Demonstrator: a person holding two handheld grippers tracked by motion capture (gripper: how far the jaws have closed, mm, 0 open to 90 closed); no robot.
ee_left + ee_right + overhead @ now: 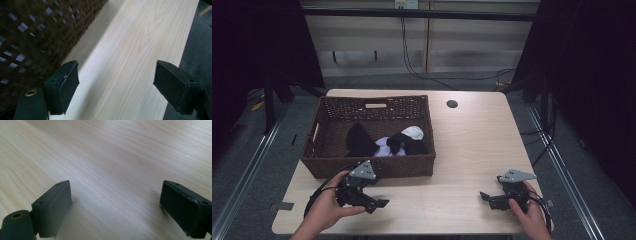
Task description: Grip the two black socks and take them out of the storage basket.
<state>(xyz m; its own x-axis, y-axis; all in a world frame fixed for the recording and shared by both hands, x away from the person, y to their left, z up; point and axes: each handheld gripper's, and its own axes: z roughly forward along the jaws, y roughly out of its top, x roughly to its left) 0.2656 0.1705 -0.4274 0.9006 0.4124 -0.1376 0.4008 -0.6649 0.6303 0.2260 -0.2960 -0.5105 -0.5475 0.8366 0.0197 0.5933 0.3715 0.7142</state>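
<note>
Basket (332, 165): we see dark and white clothes (387, 141) inside.
Left gripper (379, 204): jaws apart, empty, just in front of basket.
Right gripper (486, 197): jaws apart, empty, well right of basket.

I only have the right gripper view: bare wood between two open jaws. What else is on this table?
Observer: A brown wicker basket sits on the table's left half, ahead of the left hand-held gripper.
Operator: Anything in the basket?
Observer: Yes, black and white pieces of cloth lie heaped on its floor; I cannot tell what kind.
Operator: Where is my right hand-held gripper relative to it?
Observer: The right hand-held gripper is low over the near right part of the table, well apart from the basket, jaws pointing left.
Operator: Is the left one holding anything?
Observer: No, its jaws stand open over bare wood, beside the basket's front wall.
</note>
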